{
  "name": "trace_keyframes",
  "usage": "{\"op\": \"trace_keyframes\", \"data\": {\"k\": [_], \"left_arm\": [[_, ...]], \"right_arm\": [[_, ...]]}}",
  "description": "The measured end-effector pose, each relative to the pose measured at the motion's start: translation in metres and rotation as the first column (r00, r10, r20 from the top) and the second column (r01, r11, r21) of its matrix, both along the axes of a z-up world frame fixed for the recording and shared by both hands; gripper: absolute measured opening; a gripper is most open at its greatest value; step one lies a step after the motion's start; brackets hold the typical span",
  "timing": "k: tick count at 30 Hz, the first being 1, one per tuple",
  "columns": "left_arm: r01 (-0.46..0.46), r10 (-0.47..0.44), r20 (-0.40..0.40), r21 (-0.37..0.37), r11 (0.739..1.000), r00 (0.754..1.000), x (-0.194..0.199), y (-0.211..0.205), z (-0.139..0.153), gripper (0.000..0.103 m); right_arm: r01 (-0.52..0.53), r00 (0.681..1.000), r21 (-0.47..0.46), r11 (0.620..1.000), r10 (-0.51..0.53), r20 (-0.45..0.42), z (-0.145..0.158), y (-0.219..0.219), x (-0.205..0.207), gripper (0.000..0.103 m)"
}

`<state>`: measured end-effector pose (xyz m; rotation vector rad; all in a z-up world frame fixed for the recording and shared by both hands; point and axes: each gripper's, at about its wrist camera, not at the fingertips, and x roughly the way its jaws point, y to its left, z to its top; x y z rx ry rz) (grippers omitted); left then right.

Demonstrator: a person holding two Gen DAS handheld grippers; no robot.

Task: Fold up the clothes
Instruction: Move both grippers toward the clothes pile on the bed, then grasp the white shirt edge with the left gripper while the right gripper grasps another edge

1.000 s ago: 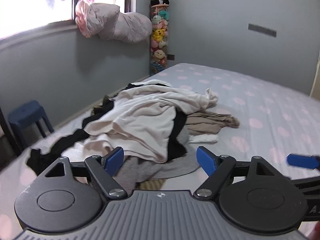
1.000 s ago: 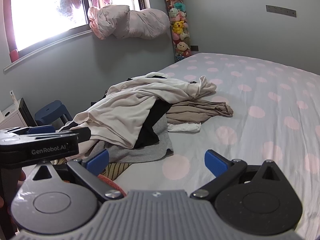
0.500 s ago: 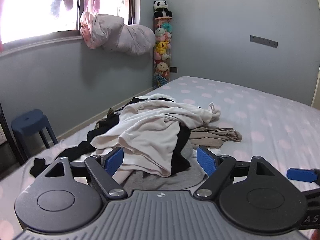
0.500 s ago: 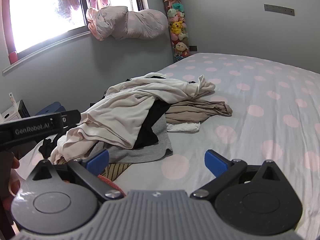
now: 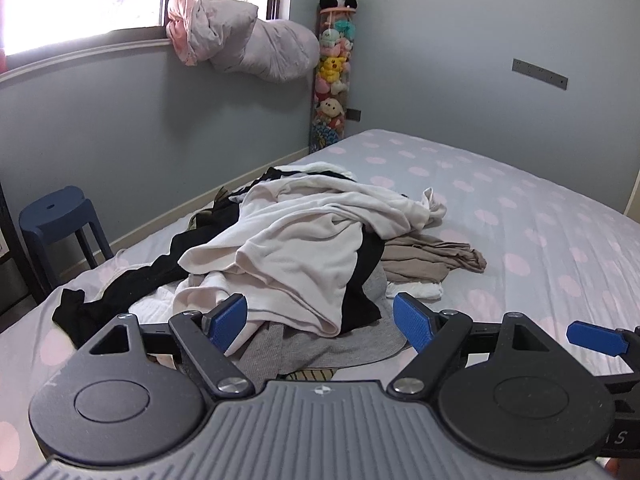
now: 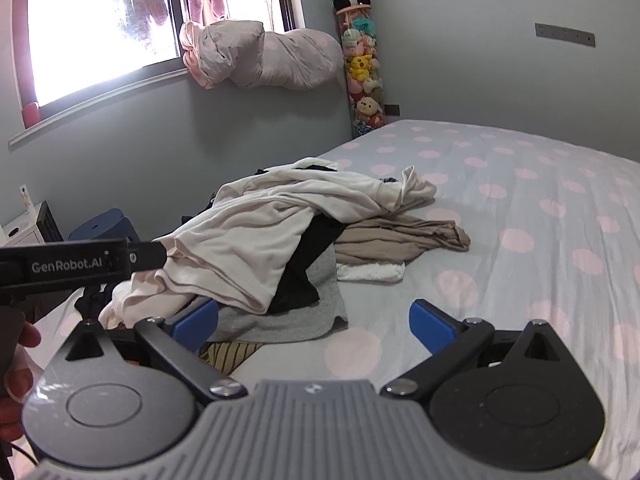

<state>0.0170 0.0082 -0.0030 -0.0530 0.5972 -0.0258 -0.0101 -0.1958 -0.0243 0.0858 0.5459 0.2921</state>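
Both tongs — left [image 5: 320, 322] and right [image 6: 314, 326] — hover released and empty before the tangled clothes heap [image 5: 304, 256] on the polka-dot bed [image 6: 540, 240], where a careless pinch risks dragging several interlocked garments up together.

Bed [image 5: 540, 216] [image 6: 560, 200]: pale grey sheet printed with pink polka dots, set against the grey wall. Lying on it, towards its left side, one loose heap of clothes:
- cream cotton top [image 5: 304, 236] [image 6: 248, 236], uppermost
- black garment [image 5: 132, 284] [image 6: 304, 268], trailing left
- grey knit piece [image 5: 320, 344] [image 6: 280, 320], at the base
- beige-brown crumpled garment [image 5: 432, 260] [image 6: 400, 240], right edge
- small white cloth [image 5: 416, 290] [image 6: 372, 272], just beside the beige-brown one
- striped yellow-brown fabric [image 6: 228, 354], nearest edge.
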Motion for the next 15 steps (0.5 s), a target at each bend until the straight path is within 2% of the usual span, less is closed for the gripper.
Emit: {"op": "trace_keyframes", "data": {"k": [10,15], "left_arm": [[0.031,-0.03,-0.067,0.01,0.999,0.997,0.041,0.014,-0.003,0.08],[0.034,-0.03,-0.083,0.051,0.998,0.996,0.071,0.036,-0.002,0.079]], "right_arm": [[-0.023,0.998,0.002,1.0,0.024,-0.062,-0.002,0.003,0.05,0.102],[-0.084,0.996,-0.014,0.996,0.083,-0.035,0.003,0.013,0.086,0.102]]}}
